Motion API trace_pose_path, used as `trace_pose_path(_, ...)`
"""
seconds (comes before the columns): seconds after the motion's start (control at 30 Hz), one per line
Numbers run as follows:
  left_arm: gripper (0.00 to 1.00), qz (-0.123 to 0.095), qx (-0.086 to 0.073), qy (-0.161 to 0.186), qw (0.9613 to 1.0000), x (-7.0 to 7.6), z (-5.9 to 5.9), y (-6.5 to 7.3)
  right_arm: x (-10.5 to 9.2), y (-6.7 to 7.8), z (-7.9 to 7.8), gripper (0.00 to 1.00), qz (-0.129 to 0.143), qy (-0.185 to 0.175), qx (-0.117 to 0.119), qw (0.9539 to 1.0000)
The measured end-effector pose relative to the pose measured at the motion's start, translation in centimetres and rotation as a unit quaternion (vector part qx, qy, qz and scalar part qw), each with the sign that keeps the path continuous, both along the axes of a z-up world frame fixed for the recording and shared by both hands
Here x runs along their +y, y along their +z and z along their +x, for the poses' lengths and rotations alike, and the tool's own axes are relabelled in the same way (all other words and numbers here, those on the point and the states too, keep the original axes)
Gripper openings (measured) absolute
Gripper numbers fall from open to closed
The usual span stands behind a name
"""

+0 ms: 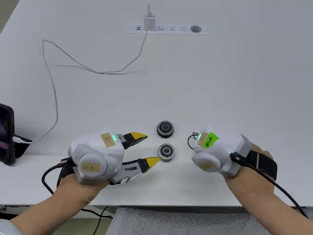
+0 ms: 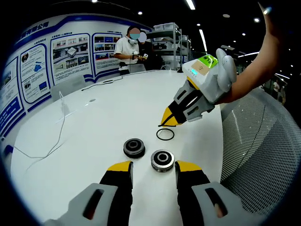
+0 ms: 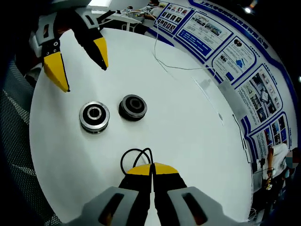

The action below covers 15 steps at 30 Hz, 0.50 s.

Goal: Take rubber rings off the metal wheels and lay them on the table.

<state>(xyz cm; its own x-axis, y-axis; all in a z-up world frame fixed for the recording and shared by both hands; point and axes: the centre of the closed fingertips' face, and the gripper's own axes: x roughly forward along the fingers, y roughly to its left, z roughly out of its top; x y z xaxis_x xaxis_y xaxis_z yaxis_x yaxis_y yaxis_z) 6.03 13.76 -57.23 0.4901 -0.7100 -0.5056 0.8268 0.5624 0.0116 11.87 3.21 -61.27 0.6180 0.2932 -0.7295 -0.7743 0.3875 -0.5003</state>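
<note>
Two small metal wheels sit side by side on the white table [image 1: 234, 73]. The far wheel [image 1: 165, 129] [image 2: 134, 147] [image 3: 133, 107] looks dark around its rim. The near wheel [image 1: 167, 152] [image 2: 162, 160] [image 3: 94, 116] shows a bare silver rim. My left gripper [image 1: 145, 148] [image 2: 153, 165] [image 3: 80, 61] is open, and its yellow tips flank the near wheel without touching it. My right gripper [image 1: 194, 142] [image 2: 169, 121] [image 3: 151, 170] is shut on a thin black rubber ring [image 3: 146, 151], low over the table right of the wheels. A black ring [image 2: 165, 134] [image 1: 190, 142] lies flat under its tips.
A white power strip [image 1: 166, 28] with a plugged-in charger [image 1: 149, 21] lies at the table's far side. Its cable [image 1: 53, 93] runs to a black device [image 1: 6, 133] at the left edge. People [image 2: 129, 47] stand beyond the table. The table's front edge is close behind both grippers.
</note>
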Motion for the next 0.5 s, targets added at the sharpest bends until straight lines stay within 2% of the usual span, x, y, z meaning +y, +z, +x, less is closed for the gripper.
trace_pose_path(0.2,0.36,-0.001,0.003,0.001,1.0,0.08,-0.06,-0.1,0.07,-0.23,0.22,0.02,-0.024,0.02,-0.013,0.9994)
trace_pose_path(0.5,0.36,0.002,0.004,0.003,1.0,0.22,0.01,-0.24,0.26,-0.25,0.1,0.06,-0.014,0.02,-0.007,0.9997)
